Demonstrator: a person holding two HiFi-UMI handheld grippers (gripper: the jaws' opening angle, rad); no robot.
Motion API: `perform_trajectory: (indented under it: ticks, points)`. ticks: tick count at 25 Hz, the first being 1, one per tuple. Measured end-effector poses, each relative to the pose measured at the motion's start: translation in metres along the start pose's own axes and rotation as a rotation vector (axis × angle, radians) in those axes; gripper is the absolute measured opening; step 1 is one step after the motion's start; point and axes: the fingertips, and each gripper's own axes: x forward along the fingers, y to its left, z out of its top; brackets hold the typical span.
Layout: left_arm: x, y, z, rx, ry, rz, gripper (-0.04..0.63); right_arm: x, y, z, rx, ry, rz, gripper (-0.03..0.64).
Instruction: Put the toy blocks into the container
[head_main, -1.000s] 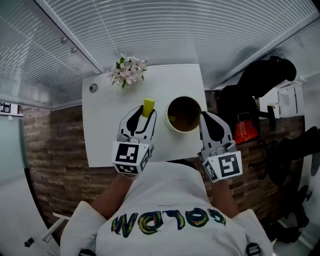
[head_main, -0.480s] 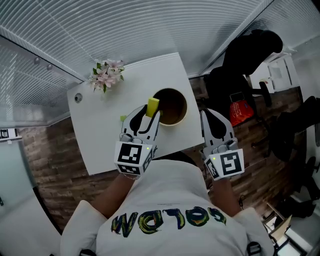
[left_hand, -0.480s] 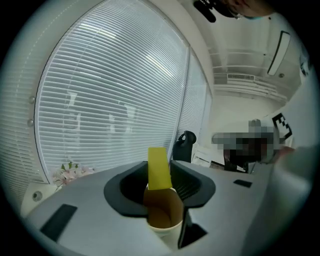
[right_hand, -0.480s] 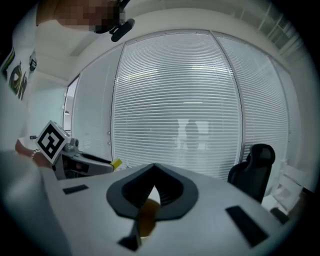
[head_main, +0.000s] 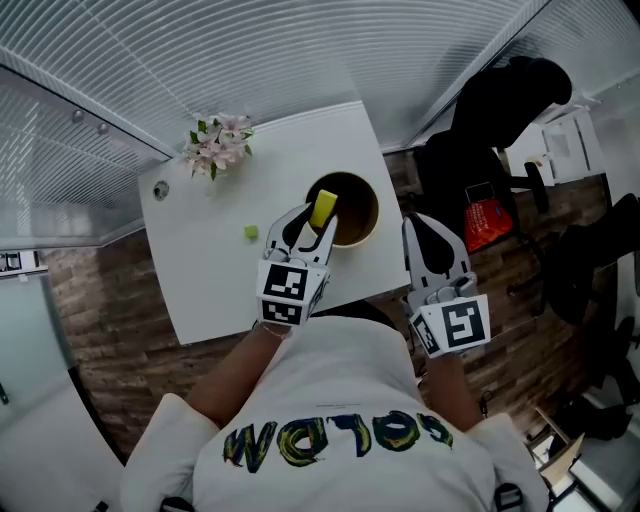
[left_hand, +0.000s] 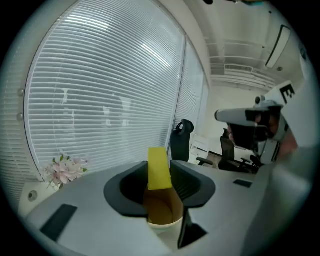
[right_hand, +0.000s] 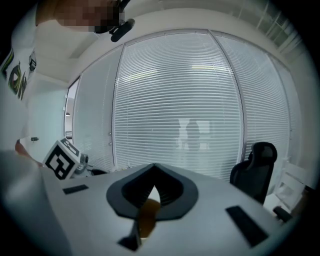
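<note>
The left gripper reaches over the white surface, its jaws clamped on a yellow block. In the left gripper view the yellow block stands upright between the two dark jaws, pinched at its lower part, with its top sticking out above them. Directly below it is the open mouth of the container, a round pale cup with a brown inside. From the head view the container stands on the right part of the surface, and the block hangs over its near-left rim.

A small green block lies on the surface to the left of the container, apart from it and from the left gripper. A bunch of pink flowers sits at the far left corner.

The right gripper hovers to the right of the container, past the right edge of the surface. In the right gripper view its jaws are closed together with nothing between them. A black office chair stands at the right by the window blinds.
</note>
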Motion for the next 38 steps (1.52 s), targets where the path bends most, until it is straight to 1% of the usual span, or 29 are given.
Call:
perform_trajectory:
  ticks: [3,6,9,14,17,18,20,23,27,32,35,38]
  points:
    - [0.023,0.0,-0.023,0.035,0.055,-0.006,0.15,0.001,0.002,-0.001,-0.001,-0.004,0.005,0.008]
    - [0.045,-0.004,-0.038,0.055,0.096,-0.027,0.15,-0.002,0.002,-0.001,0.0,-0.004,0.002,0.008]
    - [0.065,-0.01,-0.048,0.076,0.128,-0.05,0.149,-0.006,0.0,-0.001,0.003,-0.002,-0.004,0.008]
    - [0.09,-0.012,-0.064,0.086,0.18,-0.074,0.15,-0.009,-0.004,-0.004,0.009,0.002,-0.017,0.008]
    - [0.097,-0.017,-0.063,0.101,0.186,-0.101,0.155,-0.01,-0.005,-0.005,0.013,0.003,-0.018,0.008]
    - [0.098,-0.018,-0.063,0.102,0.182,-0.111,0.157,-0.01,-0.005,-0.005,0.013,0.004,-0.016,0.008]
    - [0.097,-0.019,-0.06,0.105,0.169,-0.119,0.197,-0.009,-0.005,-0.006,0.012,0.005,-0.012,0.008]
    - [0.088,-0.019,-0.053,0.094,0.152,-0.11,0.201,-0.009,-0.003,-0.006,0.013,0.006,0.0,0.008]
    - [0.07,-0.006,-0.042,0.057,0.108,-0.075,0.173,-0.003,0.006,-0.003,0.004,-0.001,0.029,0.008]
    - [0.034,0.016,-0.025,-0.024,0.042,-0.024,0.139,0.008,0.018,-0.001,-0.005,-0.003,0.075,0.008]
    - [0.008,0.033,-0.015,-0.061,-0.012,0.02,0.125,0.016,0.029,0.001,-0.015,-0.004,0.106,0.006]
    - [-0.022,0.048,-0.001,-0.096,-0.071,0.062,0.093,0.025,0.042,0.005,-0.029,-0.007,0.143,0.008]
